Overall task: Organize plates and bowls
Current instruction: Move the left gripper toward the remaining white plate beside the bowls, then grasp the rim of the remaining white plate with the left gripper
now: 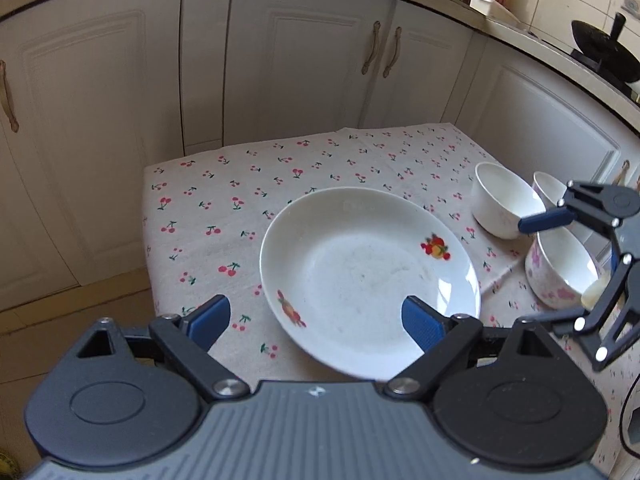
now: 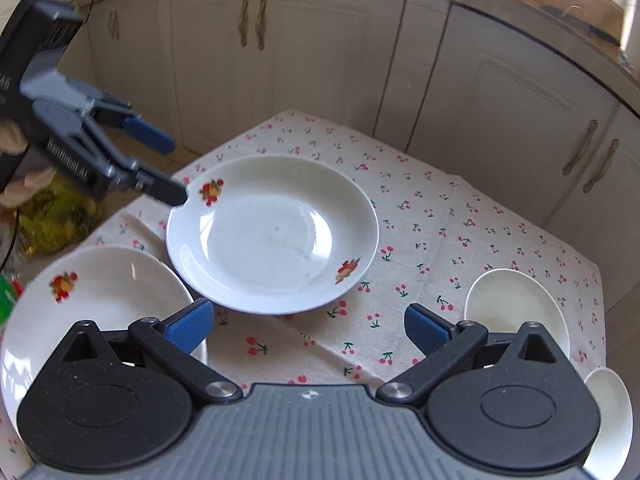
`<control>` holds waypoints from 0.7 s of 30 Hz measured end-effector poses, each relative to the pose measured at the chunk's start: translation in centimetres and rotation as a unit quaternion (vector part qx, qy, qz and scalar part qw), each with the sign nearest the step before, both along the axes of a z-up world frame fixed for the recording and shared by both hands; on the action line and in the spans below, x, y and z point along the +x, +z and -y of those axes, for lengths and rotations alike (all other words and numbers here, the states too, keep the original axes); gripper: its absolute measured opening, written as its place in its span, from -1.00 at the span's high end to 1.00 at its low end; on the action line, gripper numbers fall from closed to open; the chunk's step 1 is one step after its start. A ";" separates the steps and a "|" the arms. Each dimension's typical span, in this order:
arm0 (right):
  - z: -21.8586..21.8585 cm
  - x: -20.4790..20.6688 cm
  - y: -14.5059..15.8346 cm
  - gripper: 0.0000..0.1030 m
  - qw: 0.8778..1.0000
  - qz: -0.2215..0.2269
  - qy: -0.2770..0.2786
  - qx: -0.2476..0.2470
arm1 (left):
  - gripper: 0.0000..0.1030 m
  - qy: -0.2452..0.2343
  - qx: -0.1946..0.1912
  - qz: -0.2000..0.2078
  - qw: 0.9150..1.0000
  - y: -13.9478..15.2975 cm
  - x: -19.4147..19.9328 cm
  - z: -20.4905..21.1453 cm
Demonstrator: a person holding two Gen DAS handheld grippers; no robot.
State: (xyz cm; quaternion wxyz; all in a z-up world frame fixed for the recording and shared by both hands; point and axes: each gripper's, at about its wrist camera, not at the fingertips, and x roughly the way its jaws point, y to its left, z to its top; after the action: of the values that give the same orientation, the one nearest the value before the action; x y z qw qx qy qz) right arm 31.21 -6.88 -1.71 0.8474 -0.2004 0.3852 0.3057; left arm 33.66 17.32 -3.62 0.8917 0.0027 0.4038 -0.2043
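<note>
A: Start at the left. What sits there?

B: In the right wrist view, a white plate with a fruit print (image 2: pixel 100 300) lies at the near left edge of the cherry-print tablecloth (image 2: pixel 440 220). Its rim nearly meets a second, deeper plate (image 2: pixel 272 232) toward the middle of the cloth; I cannot tell whether they touch or overlap.

A: And the left gripper?

B: The left gripper (image 2: pixel 176 168) hangs over the left edge, a hand (image 2: pixel 24 176) behind it. Its jaws stand apart with nothing pinched. In that view its lower finger reaches the deep plate's far left rim; whether it touches, I cannot tell. In its own camera the left gripper (image 1: pixel 320 320) shows both blue pads spread, one over the cloth, one over the near rim of the deep plate (image 1: pixel 368 276).

A: The right gripper?

B: The right gripper (image 2: pixel 308 328) is released too. Its blue pads hover wide apart above bare cloth at the near edge, the left pad over the rim of the first plate, and nothing lies between them.

A: Further right?

B: Three bowls by the right edge. From the left wrist: a plain white bowl (image 1: pixel 504 200), a smaller white one (image 1: pixel 550 188) just behind it, and a pink-flowered bowl (image 1: pixel 560 276) nearer. The right gripper (image 1: pixel 576 236) reaches in over them, clear of all three.

A: Behind the table?

B: White cabinet doors (image 1: pixel 304 72), and a black wok (image 1: pixel 604 48) on the counter at far right.
</note>
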 end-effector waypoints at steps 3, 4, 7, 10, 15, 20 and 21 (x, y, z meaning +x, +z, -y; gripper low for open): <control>-0.1 0.8 -0.7 -0.95 1.000 -0.012 0.020 -0.009 | -0.79 0.004 0.003 -0.009 1.000 -0.4 1.4 0.5; -0.2 1.1 -1.0 -0.95 0.999 -0.017 0.026 -0.010 | -0.79 0.004 0.003 -0.014 1.000 -0.5 1.9 0.6; -0.6 1.7 -1.8 -0.91 0.999 -0.025 0.043 -0.013 | -0.79 0.004 0.002 -0.034 0.999 -1.1 3.4 1.1; -1.0 2.5 -2.5 -0.83 0.998 -0.038 0.052 -0.012 | -0.78 0.001 0.011 -0.051 0.999 -1.8 5.0 1.7; -1.4 2.9 -3.3 -0.78 0.997 -0.042 0.071 -0.011 | -0.74 -0.011 0.002 -0.077 0.997 -2.8 6.8 2.3; -1.6 3.4 -3.8 -0.74 0.995 -0.045 0.085 -0.007 | -0.67 -0.027 -0.003 -0.089 0.996 -3.2 8.0 3.1; -1.6 3.5 -3.8 -0.74 0.995 -0.047 0.086 -0.006 | -0.67 -0.027 -0.001 -0.089 0.996 -3.2 8.1 3.3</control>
State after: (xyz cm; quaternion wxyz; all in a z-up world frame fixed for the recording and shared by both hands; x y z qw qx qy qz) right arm 34.67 -5.31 -5.55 0.7977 -0.2231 0.4079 0.3841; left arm 41.79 14.06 -6.84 0.8462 -0.0052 0.4813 -0.2285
